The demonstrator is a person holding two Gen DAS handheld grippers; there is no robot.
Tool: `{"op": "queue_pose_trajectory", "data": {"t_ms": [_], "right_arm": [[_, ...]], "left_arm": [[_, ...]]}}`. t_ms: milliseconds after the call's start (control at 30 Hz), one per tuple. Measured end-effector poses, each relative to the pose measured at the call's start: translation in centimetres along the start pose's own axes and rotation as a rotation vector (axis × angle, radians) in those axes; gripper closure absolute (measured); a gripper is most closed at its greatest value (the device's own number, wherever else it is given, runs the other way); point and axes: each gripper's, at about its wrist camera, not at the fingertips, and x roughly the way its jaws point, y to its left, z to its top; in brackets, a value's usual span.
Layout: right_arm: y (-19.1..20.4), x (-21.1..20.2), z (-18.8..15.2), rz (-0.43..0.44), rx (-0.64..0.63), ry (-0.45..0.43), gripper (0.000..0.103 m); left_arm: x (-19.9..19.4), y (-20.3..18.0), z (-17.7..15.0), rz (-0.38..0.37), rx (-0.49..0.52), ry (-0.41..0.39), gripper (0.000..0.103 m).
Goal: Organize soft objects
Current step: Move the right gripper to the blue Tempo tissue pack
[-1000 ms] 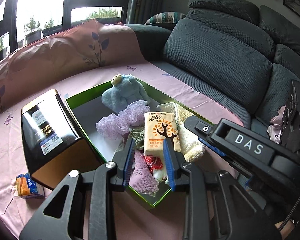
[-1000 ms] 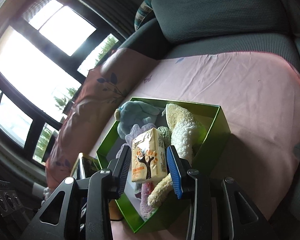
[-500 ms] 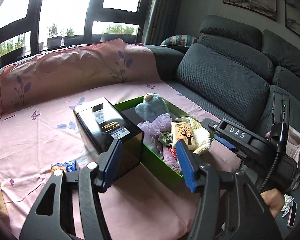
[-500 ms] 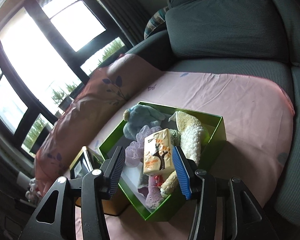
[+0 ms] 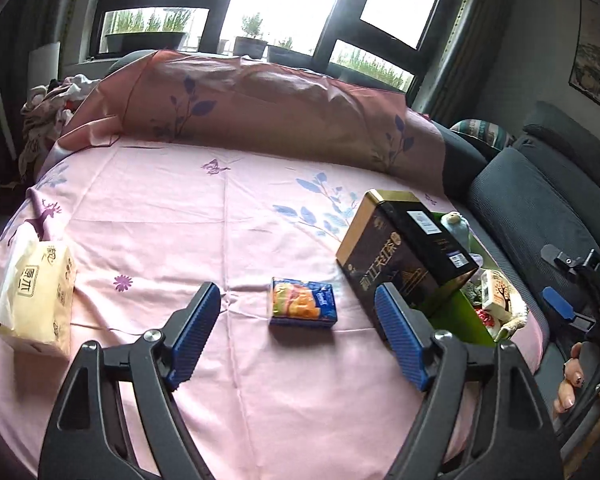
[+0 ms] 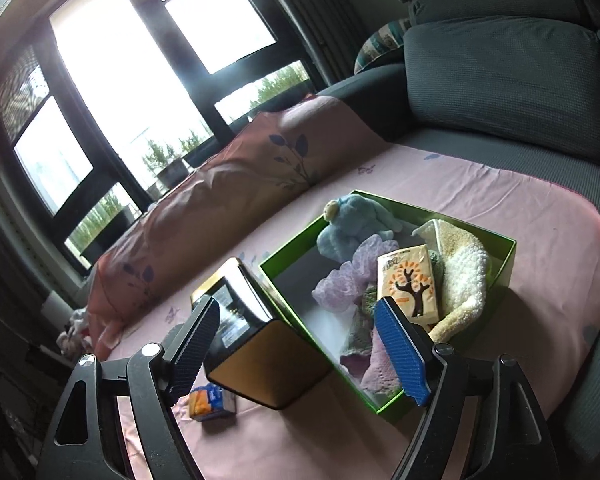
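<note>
A green box [image 6: 504,258] on the pink sheet holds a blue plush toy [image 6: 352,228], a lilac mesh puff [image 6: 350,276], a cream fleece cloth [image 6: 466,280], a pink knit cloth [image 6: 380,368] and an orange tissue pack [image 6: 408,284]. My right gripper [image 6: 312,348] is open and empty, above the box's near side. My left gripper [image 5: 296,334] is open and empty, facing a small blue-orange tissue pack [image 5: 302,306] on the sheet. A cream tissue packet [image 5: 34,294] lies at far left. The green box [image 5: 456,312] shows at the right of the left wrist view.
A black and gold tin [image 5: 404,256] stands against the green box's left side, also in the right wrist view [image 6: 256,344]. A pink leaf-print pillow [image 5: 260,108] lines the back. Grey sofa cushions [image 6: 508,72] rise at the right. Clothes [image 5: 52,100] are heaped at the far left.
Both grippers opened wide and drew back from the orange tissue pack, which now lies in the green box. The left gripper swung left toward the small blue-orange pack.
</note>
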Motion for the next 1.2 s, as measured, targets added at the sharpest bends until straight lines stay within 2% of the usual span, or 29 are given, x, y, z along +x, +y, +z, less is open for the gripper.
{"op": "queue_pose_trajectory", "data": {"t_ms": [133, 233, 367, 667, 733, 900, 1033, 1200], "right_arm": [[4.0, 0.4, -1.2, 0.08, -0.099, 0.039, 0.019], [8.0, 1.4, -3.0, 0.134, -0.215, 0.108, 0.018], [12.2, 3.4, -5.8, 0.164, -0.326, 0.204, 0.018], [15.5, 9.8, -10.8, 0.06, -0.435, 0.422, 0.018], [16.3, 10.7, -11.6, 0.023, -0.456, 0.43, 0.018], [17.8, 13.5, -13.3, -0.087, -0.563, 0.431, 0.018], [16.9, 16.2, -14.0, -0.14, -0.567, 0.464, 0.018], [16.4, 17.4, -14.7, -0.135, -0.563, 0.512, 0.018]], "left_arm": [[1.6, 3.8, -1.3, 0.039, -0.087, 0.027, 0.024], [2.9, 6.0, -2.2, 0.128, -0.136, 0.075, 0.024], [3.7, 7.6, -2.5, 0.218, -0.144, 0.103, 0.024], [3.2, 10.9, -2.4, 0.303, -0.176, 0.105, 0.024], [3.3, 11.4, -2.4, 0.334, -0.187, 0.115, 0.024], [3.2, 11.6, -2.4, 0.333, -0.189, 0.118, 0.024], [3.0, 11.7, -2.4, 0.317, -0.202, 0.12, 0.024], [2.9, 11.6, -2.4, 0.305, -0.2, 0.123, 0.024]]}}
